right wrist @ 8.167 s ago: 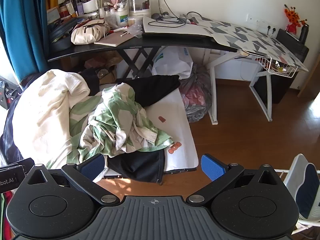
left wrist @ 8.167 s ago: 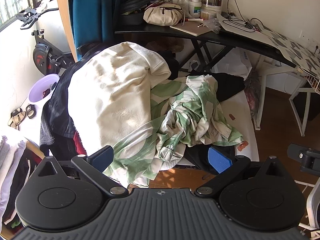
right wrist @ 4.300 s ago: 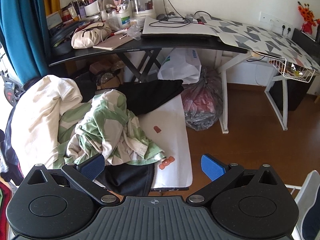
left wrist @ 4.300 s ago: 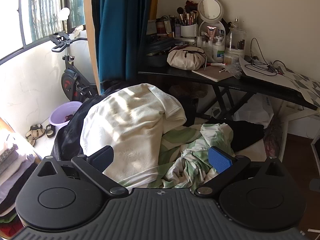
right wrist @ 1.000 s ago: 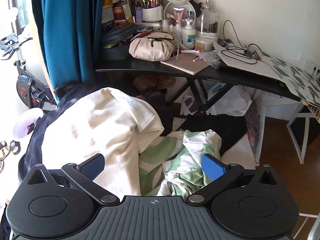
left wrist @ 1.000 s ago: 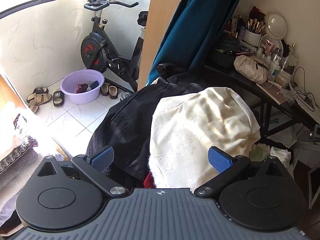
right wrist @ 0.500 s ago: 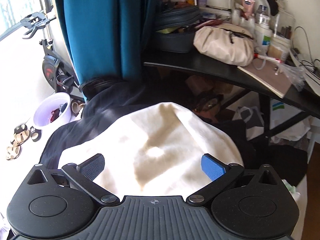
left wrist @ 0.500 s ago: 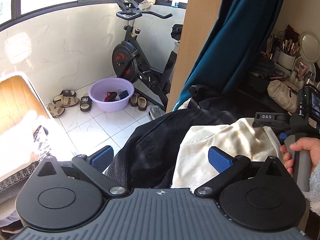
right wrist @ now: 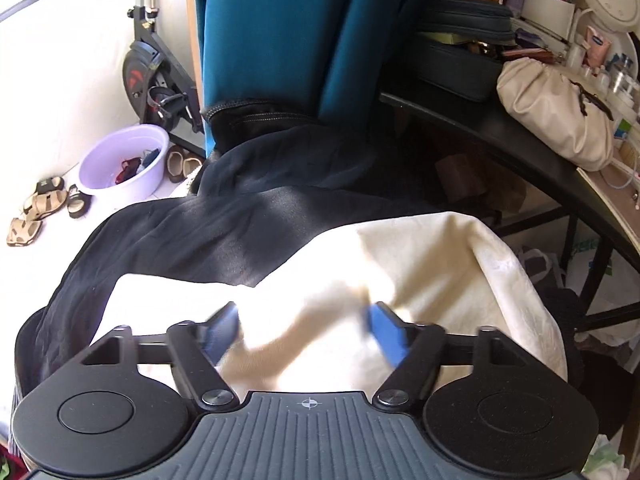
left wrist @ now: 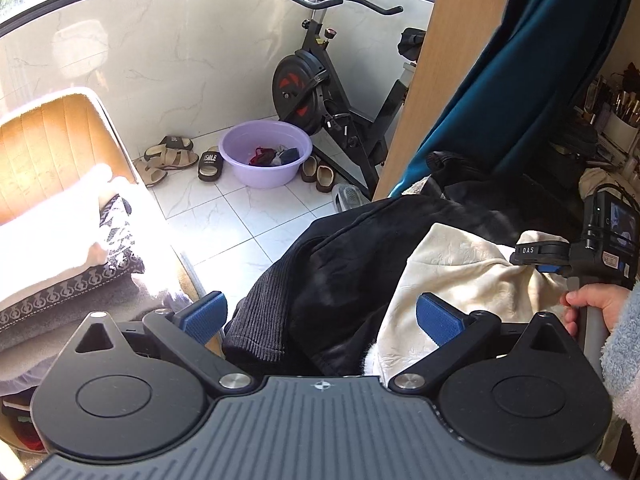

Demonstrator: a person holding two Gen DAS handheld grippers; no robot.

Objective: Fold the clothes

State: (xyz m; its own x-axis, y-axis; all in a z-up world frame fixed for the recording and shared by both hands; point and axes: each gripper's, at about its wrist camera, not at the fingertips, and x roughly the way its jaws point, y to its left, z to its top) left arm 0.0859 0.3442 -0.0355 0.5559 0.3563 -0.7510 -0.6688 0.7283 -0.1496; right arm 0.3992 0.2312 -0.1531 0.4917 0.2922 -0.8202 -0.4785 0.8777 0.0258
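Note:
A cream garment [left wrist: 460,272] [right wrist: 420,264] lies on top of a pile, over a black garment [left wrist: 340,264] [right wrist: 240,224] with a ribbed cuff. My left gripper [left wrist: 320,316] stands open above the black garment, its right pad by the cream edge, nothing pinched. My right gripper [right wrist: 302,332] is down on the cream garment; its jaws are closing, blurred, with cream cloth bulging between them. The left wrist view also shows the right gripper [left wrist: 540,266] on the cream cloth, held by a hand [left wrist: 592,304] in a fluffy sleeve.
A teal curtain [right wrist: 280,32] hangs behind the pile. A black desk [right wrist: 500,120] with a cream bag [right wrist: 552,120] and cosmetics stands at right. On the tiled floor are a purple basin [left wrist: 266,160], slippers [left wrist: 172,156] and an exercise bike [left wrist: 320,80]. A cushioned chair [left wrist: 48,152] is at left.
My right gripper has come down and forward onto the cream garment, and its jaws have narrowed. The left view has swung left toward the balcony, and the right gripper now shows in it.

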